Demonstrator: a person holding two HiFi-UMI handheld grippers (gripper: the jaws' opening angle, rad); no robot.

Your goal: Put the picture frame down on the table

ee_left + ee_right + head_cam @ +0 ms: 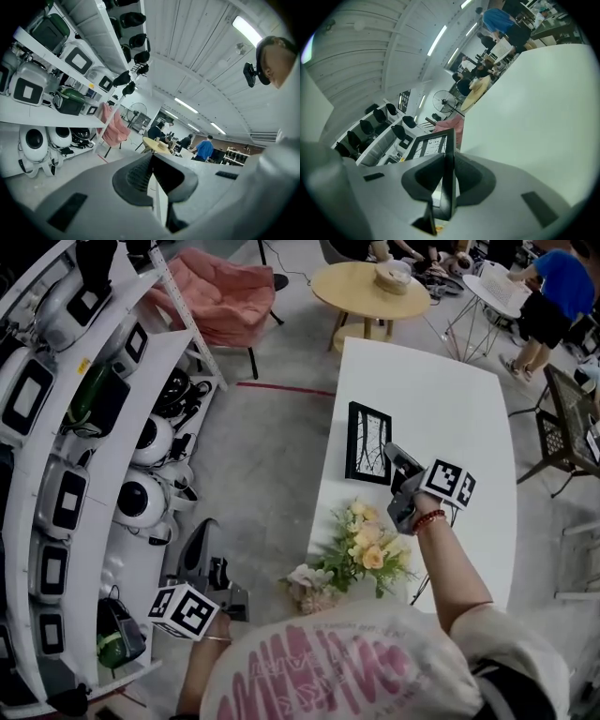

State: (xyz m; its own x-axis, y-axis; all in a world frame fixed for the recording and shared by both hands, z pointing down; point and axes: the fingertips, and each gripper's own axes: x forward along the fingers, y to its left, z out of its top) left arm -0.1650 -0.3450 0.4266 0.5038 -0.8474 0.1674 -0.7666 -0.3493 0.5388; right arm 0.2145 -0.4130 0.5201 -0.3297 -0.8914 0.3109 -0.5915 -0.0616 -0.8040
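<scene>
The picture frame (367, 442) sits over the left half of the white tabletop (450, 399), just ahead of the right hand-held gripper (396, 463). In the right gripper view the two dark ribbed pads of the right hand-held gripper (449, 161) are pressed against the frame's (429, 146) near black edge from both sides, so it is clamped on the frame. The frame looks raised at an angle on the gripped side, but I cannot tell whether its far edge touches the tabletop.

The frame is a thin black rectangle with square corners around a pale print of dark branching lines. The tabletop is smooth, matt white, with rounded corners.

The left hand-held gripper (200, 545) hangs low over the grey floor (267, 446), well apart from the frame. In its own view the jaws of the left hand-held gripper (151, 157) are together with nothing between them.

A bunch of flowers (364, 551), cream and peach with green leaves, lies on the near end of the tabletop, just behind the right hand-held gripper. White shelves (94, 456) holding rounded white robots curve along the left. Farther off stand a pink chair (223, 296) and a round wooden table (361, 289), beside a person in a blue shirt (555, 287).
</scene>
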